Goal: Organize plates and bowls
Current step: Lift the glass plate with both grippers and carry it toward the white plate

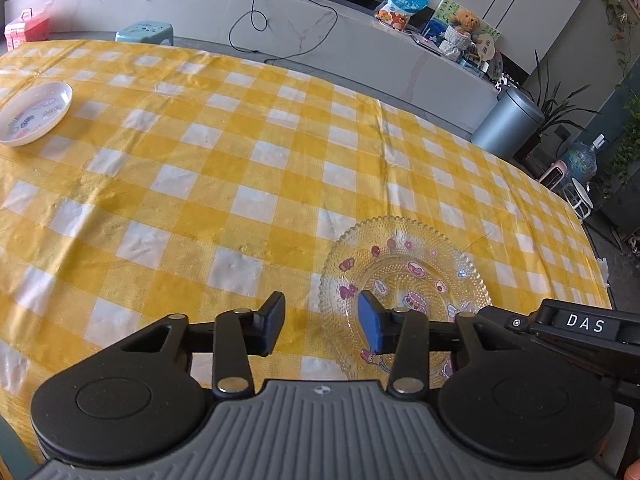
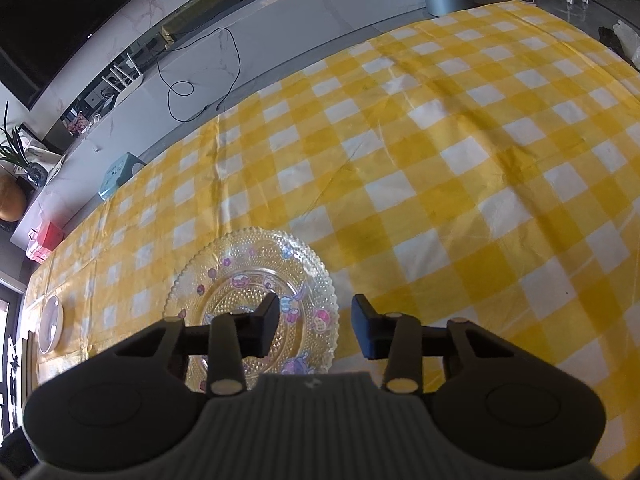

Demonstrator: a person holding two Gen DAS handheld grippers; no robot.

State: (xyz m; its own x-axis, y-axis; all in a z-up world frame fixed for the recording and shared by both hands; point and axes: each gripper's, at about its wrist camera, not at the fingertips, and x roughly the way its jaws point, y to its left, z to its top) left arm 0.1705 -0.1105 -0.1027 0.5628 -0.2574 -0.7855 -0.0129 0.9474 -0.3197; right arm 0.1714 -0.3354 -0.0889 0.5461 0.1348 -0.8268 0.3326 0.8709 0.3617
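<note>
The left gripper [image 1: 320, 326] hung above the yellow-and-white checked tablecloth [image 1: 240, 152] with its jaws wide apart and nothing between them. Its right finger overlapped the near-left rim of the clear glass plate [image 1: 416, 264], which lay flat near the table's right end; whether that finger touched the glass could not be told. The right gripper [image 2: 314, 328] was likewise wide open and held nothing. In the right wrist view the glass plate [image 2: 248, 264] sat to its left, with the left finger in front of the plate's centre and the right finger over bare cloth.

A small white plate [image 1: 34, 114] rested well apart from the glass one, close to the far-left edge of the table; in the right wrist view the white plate [image 2: 51, 328] appeared only as a thin sliver near the table's end. Between the two plates the cloth lay bare, creased in long folds.

Both gripper bodies hid the near part of the glass plate and the table's near edge. The printed figures on both plates were too small to make out.
</note>
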